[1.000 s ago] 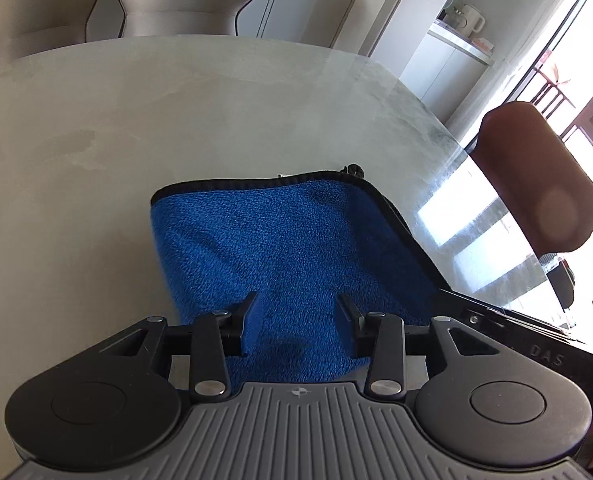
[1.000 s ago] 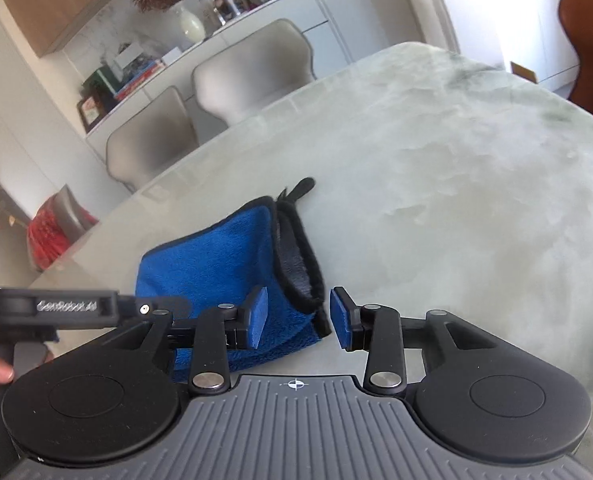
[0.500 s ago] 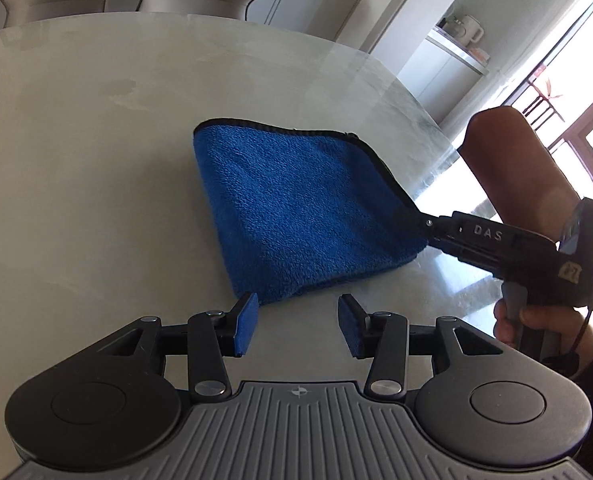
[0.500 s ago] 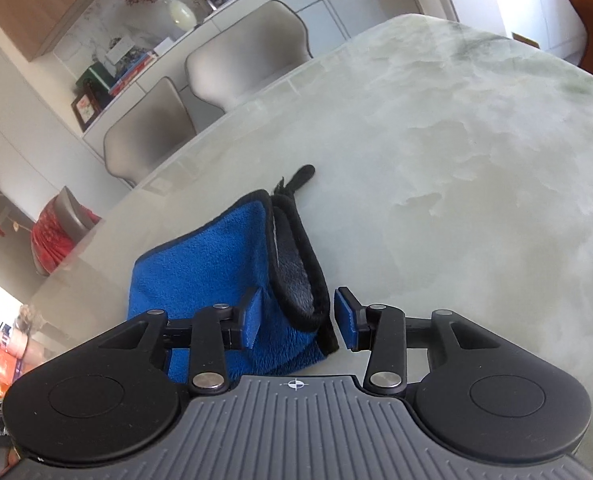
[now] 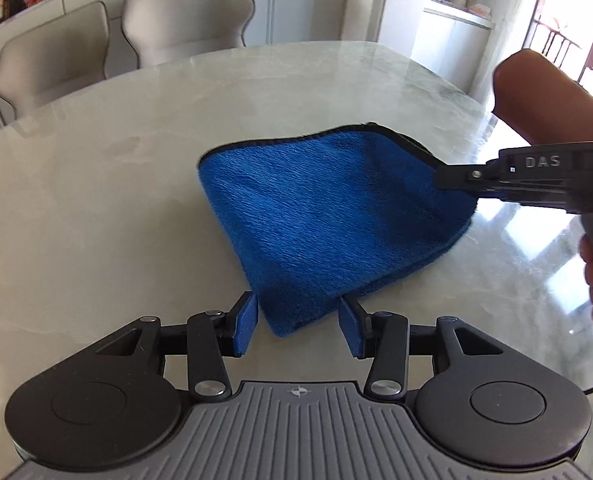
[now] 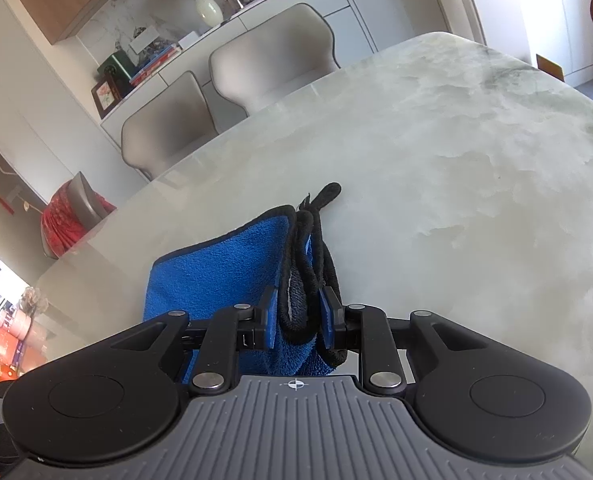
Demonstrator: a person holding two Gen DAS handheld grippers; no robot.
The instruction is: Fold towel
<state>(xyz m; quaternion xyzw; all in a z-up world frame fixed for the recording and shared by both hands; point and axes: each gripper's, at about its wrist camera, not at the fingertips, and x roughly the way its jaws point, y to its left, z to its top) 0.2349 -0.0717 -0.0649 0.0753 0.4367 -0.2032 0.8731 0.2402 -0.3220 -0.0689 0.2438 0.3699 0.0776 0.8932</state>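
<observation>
The pale marble counter [image 5: 96, 184] carries my folded blue plush towel with black piping [image 5: 328, 216], lying flat near the middle. My right tongs [image 6: 296, 316] have just been closing and now pinch its stacked piped edges to keep the layers aligned. My left tongs [image 5: 298, 326] have just been opening and stand agape around the near corner, touching nothing.
</observation>
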